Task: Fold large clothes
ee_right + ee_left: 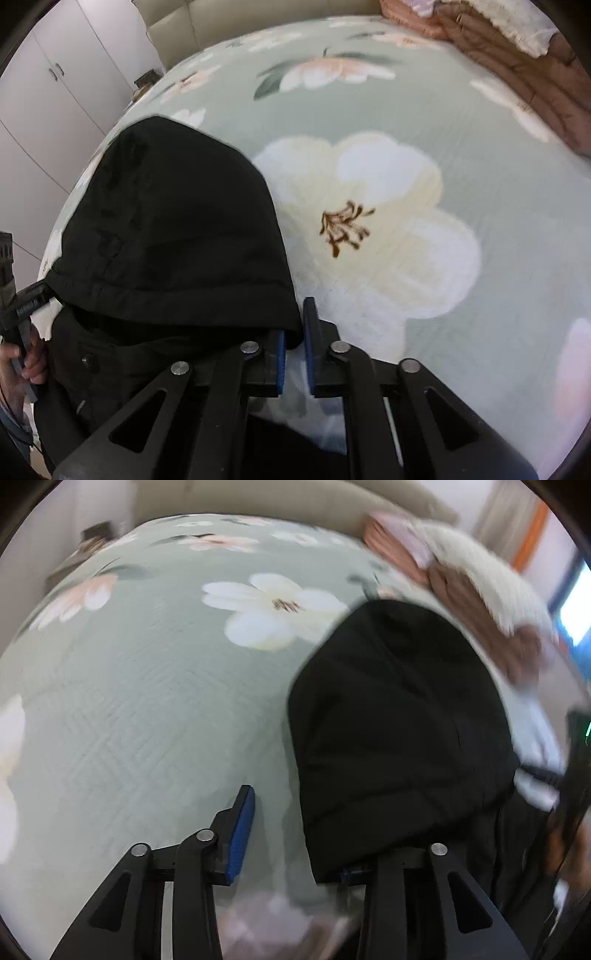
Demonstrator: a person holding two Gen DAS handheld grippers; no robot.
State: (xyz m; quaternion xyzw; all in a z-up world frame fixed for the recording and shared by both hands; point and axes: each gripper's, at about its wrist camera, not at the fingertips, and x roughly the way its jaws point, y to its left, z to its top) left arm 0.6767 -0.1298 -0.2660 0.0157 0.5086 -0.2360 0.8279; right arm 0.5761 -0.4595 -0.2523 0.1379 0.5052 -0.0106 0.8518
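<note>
Black hooded jacket of matte woven fabric (166, 229) lies on the bed, hood spread flat ahead of both tools, body trailing back under them toward the person. Right hand-held gripper (294, 354), black with blue pads, has its jaws drawn close together, only a narrow gap showing; hood's lower edge sits at the left pad, but a real pinch on the cloth can't be told from this view. Left hand-held gripper (291, 834) is partly apart: left blue pad bare over the bedspread, right pad hidden under the jacket's edge (388, 738), grip unclear. Pale green quilted bedspread with big white and pink flowers (461, 177) surrounds the jacket. Far right of the grippers, a brown quilted blanket with white fleecy trim (517, 62). Far left, white wardrobe doors (55, 74). A hand (22, 365) holds the other tool at the right view's left edge.
</note>
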